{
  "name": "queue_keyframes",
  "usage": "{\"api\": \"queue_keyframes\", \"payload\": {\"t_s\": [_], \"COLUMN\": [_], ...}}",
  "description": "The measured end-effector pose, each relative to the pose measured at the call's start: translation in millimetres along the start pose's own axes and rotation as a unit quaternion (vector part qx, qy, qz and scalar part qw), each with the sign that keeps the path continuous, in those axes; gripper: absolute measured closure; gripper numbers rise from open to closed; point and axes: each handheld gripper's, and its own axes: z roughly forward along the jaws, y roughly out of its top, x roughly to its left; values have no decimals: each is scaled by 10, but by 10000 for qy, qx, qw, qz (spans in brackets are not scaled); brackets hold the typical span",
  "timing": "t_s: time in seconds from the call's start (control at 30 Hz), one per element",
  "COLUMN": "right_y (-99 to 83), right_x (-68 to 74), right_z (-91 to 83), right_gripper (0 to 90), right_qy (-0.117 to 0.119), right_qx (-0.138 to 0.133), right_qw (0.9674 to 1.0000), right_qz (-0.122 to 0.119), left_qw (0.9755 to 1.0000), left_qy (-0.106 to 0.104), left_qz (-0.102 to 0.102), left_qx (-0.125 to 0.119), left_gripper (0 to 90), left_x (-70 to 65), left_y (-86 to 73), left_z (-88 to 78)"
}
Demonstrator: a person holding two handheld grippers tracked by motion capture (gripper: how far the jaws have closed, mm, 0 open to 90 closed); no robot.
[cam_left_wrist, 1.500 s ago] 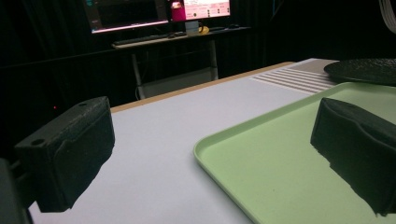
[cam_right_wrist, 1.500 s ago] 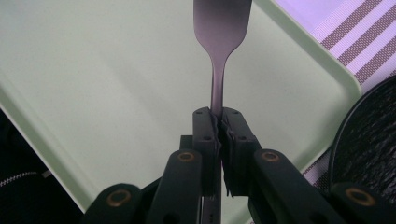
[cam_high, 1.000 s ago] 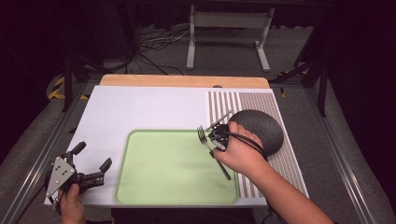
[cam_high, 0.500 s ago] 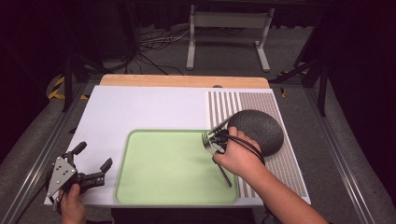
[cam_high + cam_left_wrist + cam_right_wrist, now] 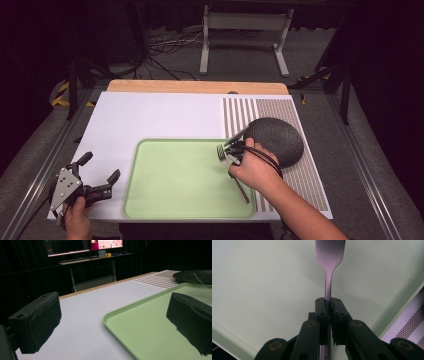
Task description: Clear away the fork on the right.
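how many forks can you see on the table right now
1. The fork is clamped in the right gripper over the right side of the green tray, beside the dark plate. Nothing suggests another is hidden.

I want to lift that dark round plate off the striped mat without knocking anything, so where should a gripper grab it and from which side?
Probably the dark plate's far right rim, with a gripper coming in from the right across the striped mat. The rim looks like the only thin edge jaws could close on. The near left edge is crowded by the right gripper, shut on the fork over the green tray.
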Motion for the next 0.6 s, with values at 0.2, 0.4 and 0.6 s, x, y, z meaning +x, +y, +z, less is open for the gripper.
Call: {"api": "queue_keyframes", "payload": {"t_s": [0.2, 0.4, 0.6], "right_y": [-4, -13, -14], "right_x": [-16, -23, -24], "right_z": [35, 72, 84], "right_gripper": [843, 843, 842], "right_qy": [-4, -19, -50], "right_qx": [47, 126, 173], "right_qw": [10000, 9999, 9997], "right_qz": [63, 114, 184], "left_qw": [10000, 10000, 10000], "left_qy": [2, 13, 17], "left_qz": [1, 2, -3], "left_qx": [0, 6, 3], "left_gripper": [3, 3, 3], "left_x": [1, 1, 2], "left_y": [0, 0, 0], "left_z": [-1, -3, -4]}}
